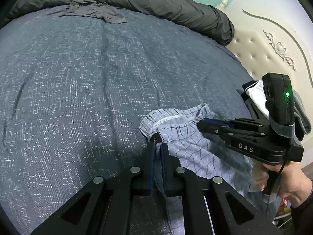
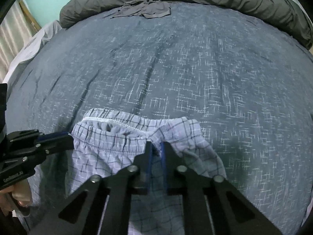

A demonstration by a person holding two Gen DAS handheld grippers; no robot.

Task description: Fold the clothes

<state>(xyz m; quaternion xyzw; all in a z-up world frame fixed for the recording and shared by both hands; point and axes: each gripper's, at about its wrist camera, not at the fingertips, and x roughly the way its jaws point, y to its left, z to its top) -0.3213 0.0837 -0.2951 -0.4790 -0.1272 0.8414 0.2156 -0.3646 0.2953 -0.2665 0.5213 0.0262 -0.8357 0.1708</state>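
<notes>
Light blue plaid shorts (image 1: 187, 135) lie at the near edge of the blue patterned bedspread (image 1: 88, 82), waistband facing away. My left gripper (image 1: 157, 145) is shut on one end of the elastic waistband, with fabric pinched between its blue pads. My right gripper (image 1: 200, 121) comes in from the right, held by a hand, and grips the other end. In the right wrist view the plaid shorts (image 2: 109, 137) spread to the left. There my right gripper (image 2: 156, 146) is shut on the waistband, and my left gripper (image 2: 70, 137) holds the left end.
A dark grey duvet (image 1: 156, 2) is rolled along the far side of the bed. A crumpled grey garment (image 1: 93, 11) lies in front of it. A cream tufted headboard (image 1: 260, 47) stands on the right, with a pile of black, white and grey clothes (image 1: 254, 92) beside it.
</notes>
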